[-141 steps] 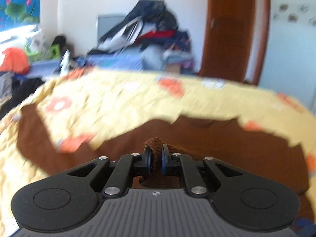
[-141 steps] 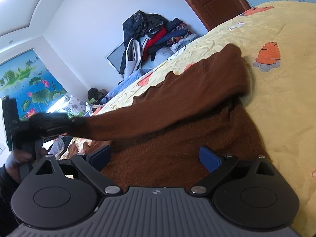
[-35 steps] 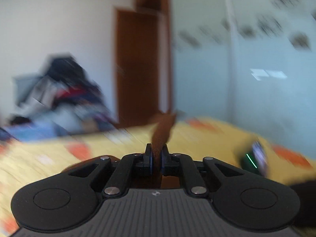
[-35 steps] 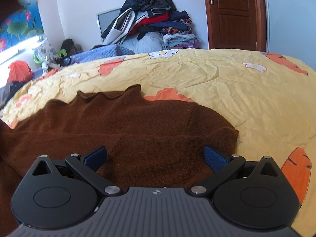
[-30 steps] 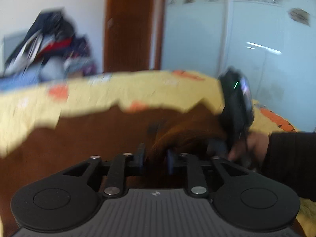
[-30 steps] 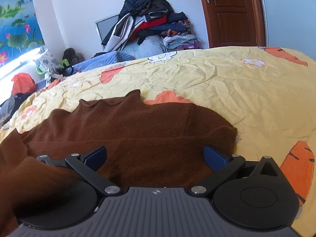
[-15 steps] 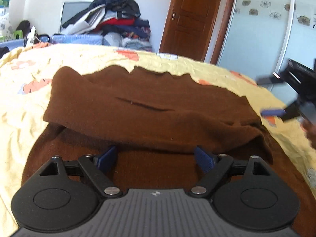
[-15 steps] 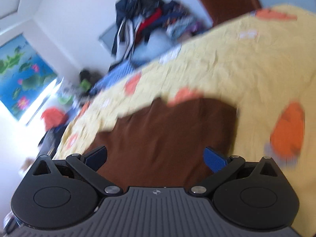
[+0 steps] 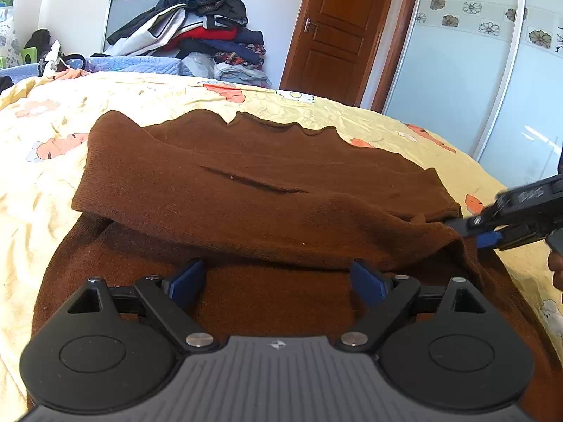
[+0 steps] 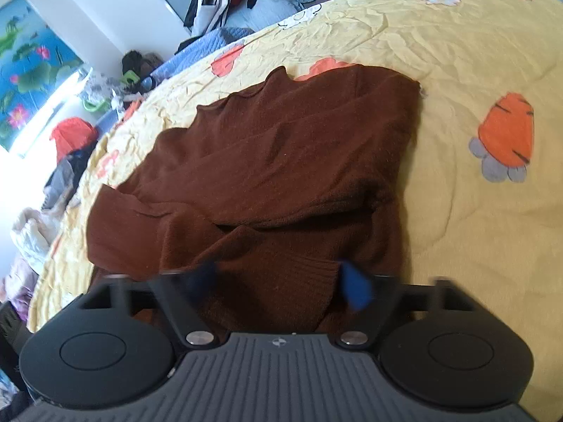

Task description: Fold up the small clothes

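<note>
sweater (image 9: 246,190): brown, frame centre, flat on yellow bedspread (image 9: 42,161), sleeve folded across body
left gripper (image 9: 278,279): jaws spread, just opened, nothing pinched
right gripper (image 10: 278,283): jaws closing around sweater's near edge, pads blurred, grip unclear

Sweater (image 9: 246,190) plain dark brown. Bedsheet (image 10: 457,52) yellow, orange carrot print. Gripper pads (image 9: 366,279) blue, bodies black. Far door (image 9: 337,31) reddish-brown wood.
</note>
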A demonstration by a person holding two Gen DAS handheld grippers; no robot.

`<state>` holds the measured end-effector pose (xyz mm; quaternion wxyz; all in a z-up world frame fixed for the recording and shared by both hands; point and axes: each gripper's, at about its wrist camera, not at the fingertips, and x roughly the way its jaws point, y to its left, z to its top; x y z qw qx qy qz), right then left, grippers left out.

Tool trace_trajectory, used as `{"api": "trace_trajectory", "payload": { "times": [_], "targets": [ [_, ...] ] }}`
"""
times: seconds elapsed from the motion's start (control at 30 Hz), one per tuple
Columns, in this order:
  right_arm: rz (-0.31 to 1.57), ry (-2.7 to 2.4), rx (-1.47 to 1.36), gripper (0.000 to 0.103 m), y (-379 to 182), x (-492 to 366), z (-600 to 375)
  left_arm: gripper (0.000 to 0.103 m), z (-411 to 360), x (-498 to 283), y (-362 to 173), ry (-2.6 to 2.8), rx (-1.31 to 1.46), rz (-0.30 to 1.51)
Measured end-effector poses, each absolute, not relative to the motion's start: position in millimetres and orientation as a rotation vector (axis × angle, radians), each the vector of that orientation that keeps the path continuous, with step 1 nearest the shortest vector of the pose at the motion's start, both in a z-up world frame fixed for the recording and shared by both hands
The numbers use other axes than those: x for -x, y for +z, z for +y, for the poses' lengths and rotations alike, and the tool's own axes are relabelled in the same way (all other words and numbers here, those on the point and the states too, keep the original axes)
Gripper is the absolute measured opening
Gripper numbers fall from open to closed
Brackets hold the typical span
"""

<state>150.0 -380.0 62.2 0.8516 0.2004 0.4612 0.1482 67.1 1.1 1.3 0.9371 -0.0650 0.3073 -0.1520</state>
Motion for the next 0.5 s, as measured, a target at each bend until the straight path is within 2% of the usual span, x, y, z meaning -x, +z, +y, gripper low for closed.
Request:
{"api": "trace_trajectory", "payload": {
  "times": [0.03,0.1,0.5],
  "targets": [
    [0.981,0.303,-0.413,0.034,61.6,-152.6,-380.4,0.091,1.0,-67.0,1.2,-0.310,0.134,0.628],
    [0.990,0.295,-0.408,0.027,59.5,-151.5,-384.3,0.091,0.4,-66.5,0.8,-0.309,0.134,0.628],
    [1.013,0.349,-0.462,0.028,58.4,-138.4,-397.5,0.093,-0.7,-66.1,-0.1,-0.308,0.129,0.629]
  ]
}}
